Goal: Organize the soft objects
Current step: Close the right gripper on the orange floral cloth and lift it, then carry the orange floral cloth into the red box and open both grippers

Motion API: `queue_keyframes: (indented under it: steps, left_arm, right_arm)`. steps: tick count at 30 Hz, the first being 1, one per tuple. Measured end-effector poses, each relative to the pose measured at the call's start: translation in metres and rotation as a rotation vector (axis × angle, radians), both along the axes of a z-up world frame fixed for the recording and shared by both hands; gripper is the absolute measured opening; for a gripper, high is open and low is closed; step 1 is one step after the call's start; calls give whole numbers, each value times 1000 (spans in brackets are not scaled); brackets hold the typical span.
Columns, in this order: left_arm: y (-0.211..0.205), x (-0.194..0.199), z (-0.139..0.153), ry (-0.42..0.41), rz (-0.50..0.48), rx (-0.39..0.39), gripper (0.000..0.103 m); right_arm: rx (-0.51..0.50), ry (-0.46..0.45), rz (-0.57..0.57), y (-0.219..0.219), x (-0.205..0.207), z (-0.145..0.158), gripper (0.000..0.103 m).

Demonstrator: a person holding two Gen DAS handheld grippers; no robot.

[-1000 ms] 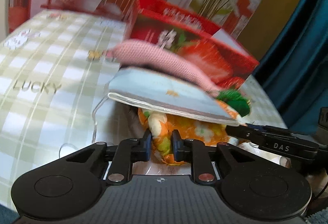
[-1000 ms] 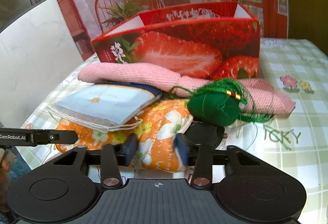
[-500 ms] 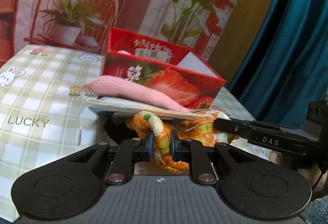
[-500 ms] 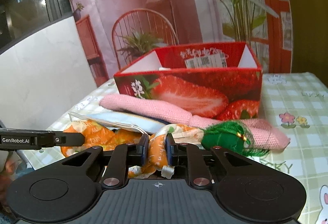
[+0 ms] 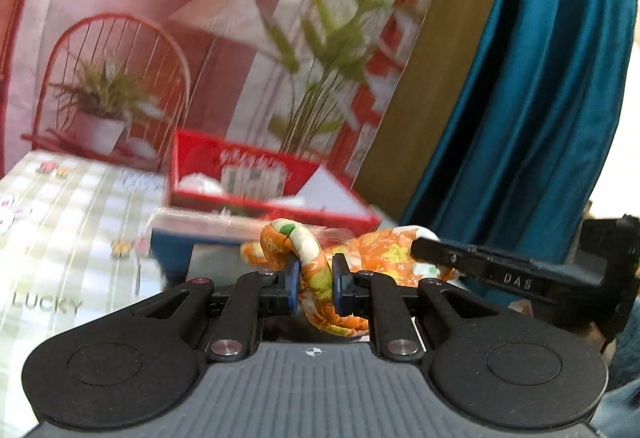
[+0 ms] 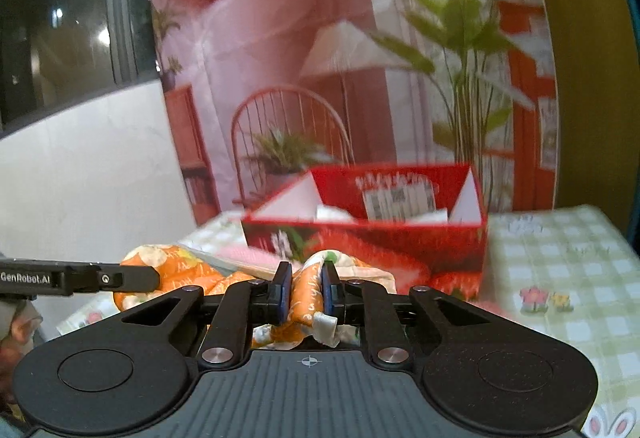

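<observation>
My left gripper (image 5: 315, 282) is shut on one edge of an orange floral cloth (image 5: 384, 256). My right gripper (image 6: 303, 292) is shut on another edge of the same cloth (image 6: 180, 268), which hangs stretched between them above the table. A folded white-and-blue cloth (image 5: 208, 228) lies just behind it, and a strip of a pink knitted cloth (image 6: 250, 254) shows in the right wrist view. The open red strawberry box (image 6: 384, 234) stands behind them; it also shows in the left wrist view (image 5: 256, 173).
The table has a green-and-white checked cover (image 6: 560, 262) printed with "LUCKY" (image 5: 46, 304). A printed room backdrop (image 5: 200, 37) stands behind the box. A blue curtain (image 5: 540, 97) hangs at the right, a white wall (image 6: 92, 165) at the left.
Both grippers have lifted the orange cloth up off the table. The right gripper closed on it. The pink cloth and the green tasselled pouch have dropped mostly out of sight.
</observation>
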State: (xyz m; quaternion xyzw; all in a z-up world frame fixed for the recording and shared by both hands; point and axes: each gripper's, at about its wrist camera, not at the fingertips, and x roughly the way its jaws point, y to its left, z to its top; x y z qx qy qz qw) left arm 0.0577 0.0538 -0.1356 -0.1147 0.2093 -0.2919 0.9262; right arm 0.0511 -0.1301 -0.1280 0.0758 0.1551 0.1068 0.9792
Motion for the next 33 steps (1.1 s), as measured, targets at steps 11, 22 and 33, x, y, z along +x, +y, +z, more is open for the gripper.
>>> queue_keyframes:
  steps: [11, 22, 33]
  left_arm:
    - [-10, 43, 36, -81, 17, 17, 17]
    - [-56, 157, 53, -44, 100, 119, 17]
    - [-94, 229, 21, 94, 129, 314, 17]
  right_arm:
    - [-53, -91, 17, -18, 35, 39, 14]
    - [-141, -58, -42, -38, 146, 33, 14]
    - [-160, 158, -117, -44, 233, -18, 14]
